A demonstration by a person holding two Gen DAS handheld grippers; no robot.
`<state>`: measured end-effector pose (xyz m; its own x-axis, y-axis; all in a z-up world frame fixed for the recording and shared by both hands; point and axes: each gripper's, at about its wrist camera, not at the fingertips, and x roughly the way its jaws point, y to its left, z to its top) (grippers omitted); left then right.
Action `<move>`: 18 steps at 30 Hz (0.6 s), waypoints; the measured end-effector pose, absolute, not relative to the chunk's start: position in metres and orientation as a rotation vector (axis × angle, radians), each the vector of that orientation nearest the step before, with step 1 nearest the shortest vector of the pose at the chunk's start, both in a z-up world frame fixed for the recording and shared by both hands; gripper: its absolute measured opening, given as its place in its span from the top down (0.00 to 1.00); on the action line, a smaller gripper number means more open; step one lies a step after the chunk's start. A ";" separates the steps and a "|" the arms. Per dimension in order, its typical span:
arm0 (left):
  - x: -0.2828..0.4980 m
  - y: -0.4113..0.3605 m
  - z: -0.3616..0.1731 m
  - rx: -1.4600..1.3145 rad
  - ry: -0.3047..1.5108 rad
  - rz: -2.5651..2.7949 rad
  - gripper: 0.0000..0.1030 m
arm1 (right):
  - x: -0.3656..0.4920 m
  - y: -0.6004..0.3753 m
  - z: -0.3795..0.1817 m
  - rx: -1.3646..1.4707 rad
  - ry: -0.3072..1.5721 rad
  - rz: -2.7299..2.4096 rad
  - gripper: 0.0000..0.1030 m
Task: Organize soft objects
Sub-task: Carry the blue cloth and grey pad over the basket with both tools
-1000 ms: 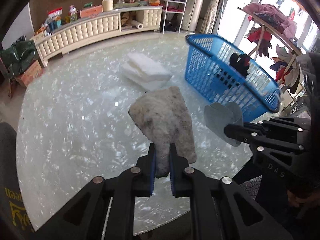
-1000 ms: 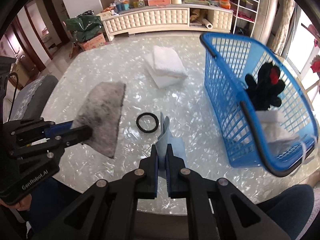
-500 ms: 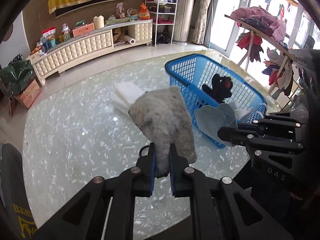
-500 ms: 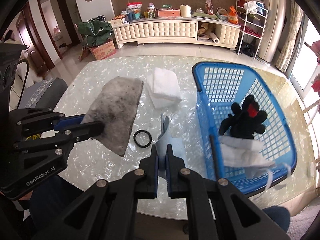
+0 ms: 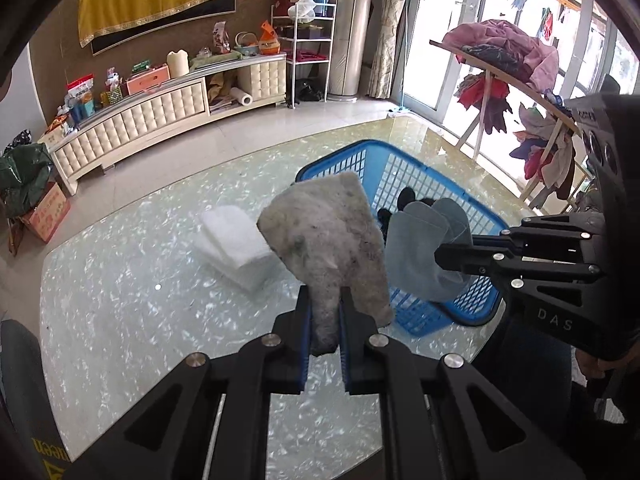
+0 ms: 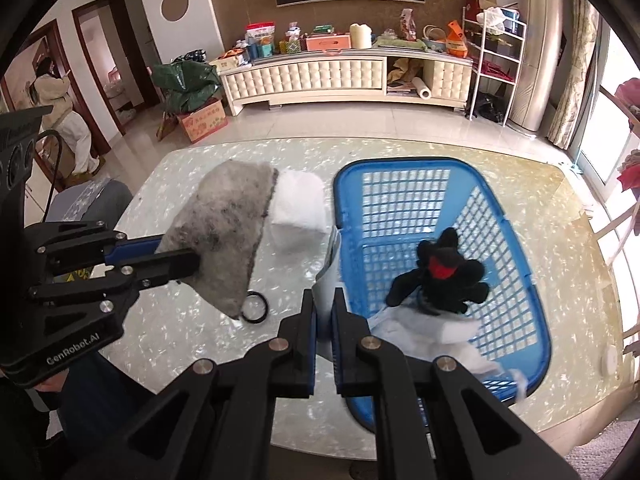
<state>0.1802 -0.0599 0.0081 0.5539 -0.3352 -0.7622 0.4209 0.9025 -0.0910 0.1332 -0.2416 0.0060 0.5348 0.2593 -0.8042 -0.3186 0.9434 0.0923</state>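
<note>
My left gripper [image 5: 324, 304] is shut on a grey speckled felt cloth [image 5: 328, 236] and holds it high above the table; it also shows in the right wrist view [image 6: 228, 236]. My right gripper [image 6: 324, 304] is shut on a pale blue cloth [image 6: 326, 280], held over the near-left edge of the blue basket [image 6: 404, 164]; the cloth shows in the left wrist view [image 5: 428, 240]. The basket holds a black plush toy [image 6: 440, 276] and a white cloth [image 6: 432, 332]. A folded white cloth [image 6: 298, 208] lies on the table left of the basket.
A black ring [image 6: 254, 309] lies on the white marble-pattern table [image 5: 120, 300]. A long cream cabinet [image 6: 320, 76] stands across the floor beyond. A clothes rack [image 5: 516, 80] stands to the right. A person [image 6: 64, 108] stands in a doorway.
Both grippers have risen well above the table with their cloths. The right gripper has moved over the basket's near-left edge; the left one has swung toward the basket.
</note>
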 end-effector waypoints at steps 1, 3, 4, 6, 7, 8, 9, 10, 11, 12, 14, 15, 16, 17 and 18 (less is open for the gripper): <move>0.182 -0.062 0.008 0.107 0.876 -0.449 0.90 | 0.135 -0.245 0.006 -0.067 0.947 0.338 0.94; 0.184 -0.068 0.007 0.111 0.874 -0.450 0.90 | 0.132 -0.245 0.006 -0.073 0.947 0.331 0.94; 0.185 -0.071 0.007 0.115 0.874 -0.448 0.90 | 0.132 -0.247 0.005 -0.077 0.948 0.328 0.94; 0.188 -0.076 0.007 0.120 0.876 -0.451 0.90 | 0.130 -0.251 0.005 -0.085 0.949 0.323 0.94; 0.189 -0.079 0.006 0.123 0.876 -0.454 0.90 | 0.129 -0.251 0.005 -0.089 0.950 0.321 0.94; 0.190 -0.082 0.006 0.127 0.875 -0.459 0.90 | 0.129 -0.252 0.005 -0.090 0.951 0.320 0.94; 0.191 -0.084 0.006 0.130 0.874 -0.463 0.90 | 0.129 -0.253 0.005 -0.091 0.952 0.316 0.94; 0.192 -0.087 0.006 0.132 0.875 -0.467 0.90 | 0.128 -0.254 0.004 -0.087 0.952 0.314 0.94; 0.193 -0.090 0.006 0.135 0.876 -0.471 0.90 | 0.129 -0.257 0.004 -0.082 0.952 0.313 0.94; 0.194 -0.092 0.005 0.138 0.877 -0.474 0.90 | 0.129 -0.258 0.004 -0.076 0.952 0.311 0.94; 0.196 -0.095 0.004 0.143 0.882 -0.478 0.90 | 0.128 -0.261 0.006 -0.065 0.950 0.306 0.94; 0.197 -0.097 0.004 0.147 0.887 -0.481 0.90 | 0.129 -0.262 0.007 -0.063 0.947 0.304 0.94; 0.197 -0.100 0.003 0.151 0.889 -0.485 0.90 | 0.129 -0.263 0.008 -0.060 0.946 0.305 0.94; 0.198 -0.102 0.003 0.154 0.891 -0.489 0.90 | 0.129 -0.263 0.007 -0.054 0.944 0.310 0.94; 0.198 -0.103 0.002 0.155 0.893 -0.492 0.90 | 0.129 -0.264 0.007 -0.053 0.945 0.312 0.94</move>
